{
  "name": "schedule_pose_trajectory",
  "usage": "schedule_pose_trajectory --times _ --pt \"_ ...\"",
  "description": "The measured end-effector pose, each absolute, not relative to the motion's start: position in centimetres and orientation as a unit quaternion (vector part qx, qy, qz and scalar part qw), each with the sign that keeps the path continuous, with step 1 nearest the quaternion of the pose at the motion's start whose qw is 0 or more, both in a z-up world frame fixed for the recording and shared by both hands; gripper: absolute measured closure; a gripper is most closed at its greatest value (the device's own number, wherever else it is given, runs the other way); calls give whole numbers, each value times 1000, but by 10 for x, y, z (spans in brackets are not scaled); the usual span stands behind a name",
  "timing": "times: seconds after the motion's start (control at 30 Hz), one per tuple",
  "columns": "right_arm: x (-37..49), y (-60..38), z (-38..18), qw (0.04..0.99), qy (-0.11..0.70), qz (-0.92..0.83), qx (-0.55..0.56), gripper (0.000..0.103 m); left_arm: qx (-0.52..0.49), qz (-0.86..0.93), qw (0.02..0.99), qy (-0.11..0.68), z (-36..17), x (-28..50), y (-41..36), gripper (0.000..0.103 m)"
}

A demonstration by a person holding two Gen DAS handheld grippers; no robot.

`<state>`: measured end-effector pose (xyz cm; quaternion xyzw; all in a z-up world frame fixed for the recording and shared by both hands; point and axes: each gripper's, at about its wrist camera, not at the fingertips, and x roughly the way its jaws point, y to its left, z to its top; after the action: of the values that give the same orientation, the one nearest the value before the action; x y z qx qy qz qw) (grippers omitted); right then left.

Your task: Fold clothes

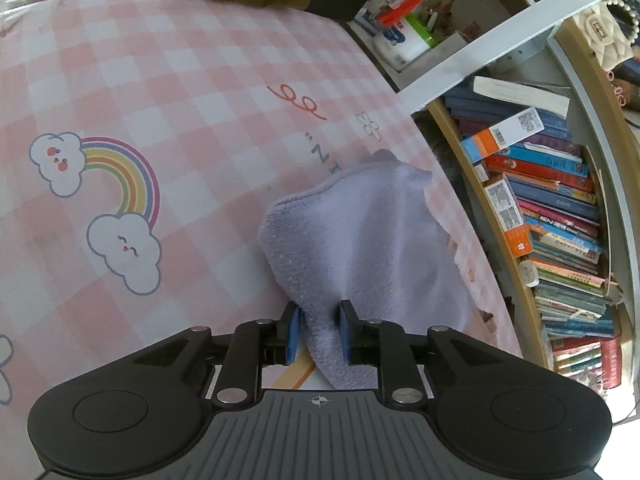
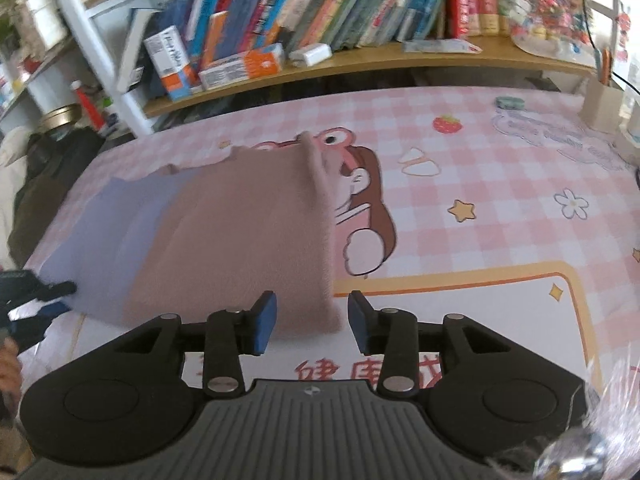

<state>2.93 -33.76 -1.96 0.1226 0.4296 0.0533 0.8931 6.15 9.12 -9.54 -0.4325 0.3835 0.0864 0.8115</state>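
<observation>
Lying between parted left jaws, lavender cloth (image 1: 360, 240); pink cloth (image 2: 240, 240) just before parted right jaws.

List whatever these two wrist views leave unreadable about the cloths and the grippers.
- Left wrist view: the lavender terry cloth lies between the open left gripper; contact with the blue pads is unclear, and its near corner is cut off by the gripper body.
- Right wrist view: motion blur smears the dusty-pink towel, so folds and layers are unreadable.
- Right gripper: open; whether it touches the towel is unclear.
</observation>
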Motion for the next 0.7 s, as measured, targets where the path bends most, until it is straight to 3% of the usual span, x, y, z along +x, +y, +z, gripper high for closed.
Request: schedule_pose_trajectory --times 0.37,0.7 --pt "48 -341 -48 867 462 32 184 74 -336 56 867 364 -57 61 72 91" --pt "46 -337 -49 870 461 26 175 76 -405 60 827 386 -84 62 92 89"
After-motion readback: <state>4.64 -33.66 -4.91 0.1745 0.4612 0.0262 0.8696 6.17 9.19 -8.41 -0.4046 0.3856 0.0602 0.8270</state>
